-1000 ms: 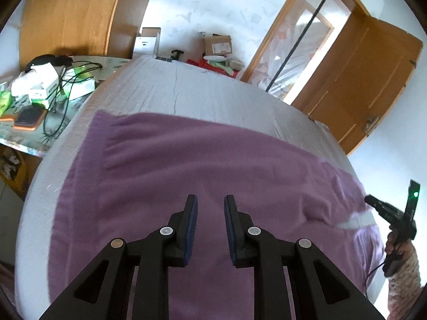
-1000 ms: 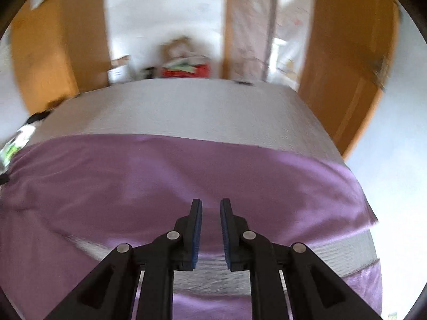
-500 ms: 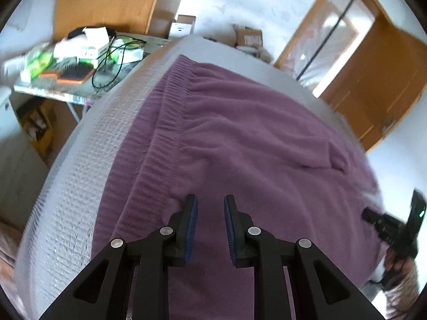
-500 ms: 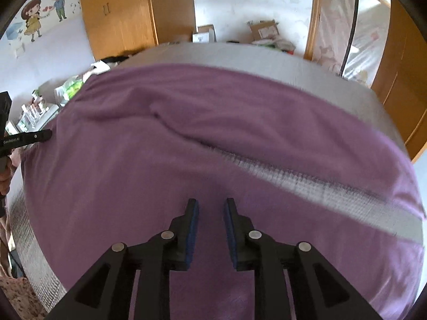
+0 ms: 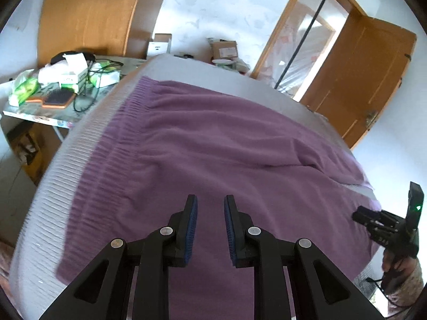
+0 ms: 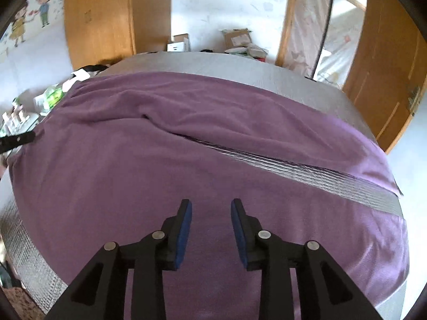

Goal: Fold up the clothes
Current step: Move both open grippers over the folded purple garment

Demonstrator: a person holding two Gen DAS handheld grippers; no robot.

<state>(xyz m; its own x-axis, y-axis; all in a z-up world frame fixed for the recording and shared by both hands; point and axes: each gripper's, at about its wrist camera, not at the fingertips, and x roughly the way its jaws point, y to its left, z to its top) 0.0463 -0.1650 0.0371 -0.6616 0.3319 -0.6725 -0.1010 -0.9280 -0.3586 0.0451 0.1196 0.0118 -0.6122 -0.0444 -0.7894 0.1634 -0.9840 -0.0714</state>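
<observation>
1. Where the room opens up, a wide bed (image 5: 80,144) with a grey, bumpy quilted cover fills the middle, and its edge curves round.
2. On top of it lies the purple pants (image 6: 165,176), soft and fuzzy like fleece, spread almost flat with a few long wrinkles. A ribbed band runs along the pants' left side in the left view, and a strip of grey cover shows between the two legs.
3. Two brown wooden doors (image 5: 360,80) stand behind the bed, smooth and shiny.
4. A messy side table (image 5: 56,106) holds white boxes and cables.
5. The left gripper (image 5: 210,226) is black with blue ridged pads, jaws a little apart over the fleece, holding nothing.
6. The right gripper (image 6: 210,229) has just been opening, with nothing between its blue pads.
</observation>
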